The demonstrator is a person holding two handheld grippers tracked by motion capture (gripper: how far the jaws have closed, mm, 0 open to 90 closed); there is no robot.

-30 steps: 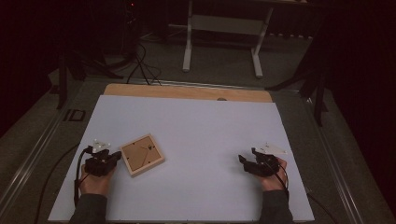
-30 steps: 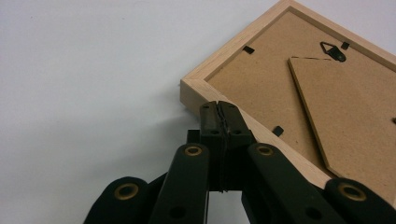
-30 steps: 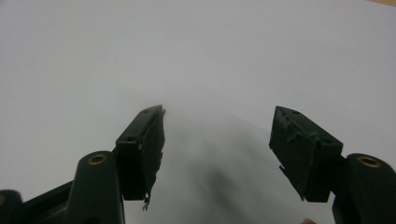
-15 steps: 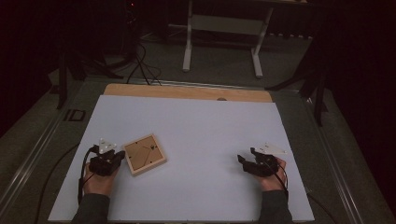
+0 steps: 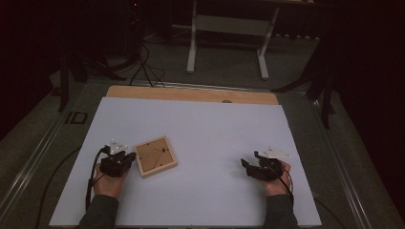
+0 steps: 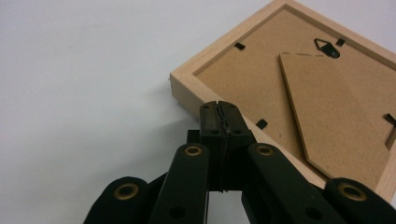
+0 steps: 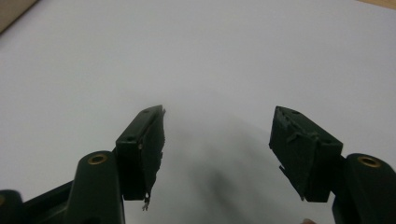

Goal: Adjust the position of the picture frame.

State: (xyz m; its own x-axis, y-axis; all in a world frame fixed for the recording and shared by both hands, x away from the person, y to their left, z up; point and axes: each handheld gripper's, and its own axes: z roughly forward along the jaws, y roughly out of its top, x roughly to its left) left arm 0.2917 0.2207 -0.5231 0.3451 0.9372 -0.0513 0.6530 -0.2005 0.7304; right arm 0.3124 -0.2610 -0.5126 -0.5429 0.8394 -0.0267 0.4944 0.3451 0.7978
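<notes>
While the left gripper point(image 6: 219, 109), jaws pressed together, noses against the wooden picture frame point(image 6: 299, 88) lying face-down, the right gripper point(image 7: 217, 135) rests spread apart

High view looking forward and down over white table point(image 5: 205, 129), gripper views close (near surface), sharing that table

left gripper point(image 5: 128, 158): has been slid a bit toward 3 o'clock, so its closed tips now sit right at the frame's near edge
picture frame point(image 5: 155, 155): looks to have been nudged slightly toward 3 o'clock and turned a touch; it lies back-side up, stand point(image 6: 327, 116) flat
</notes>
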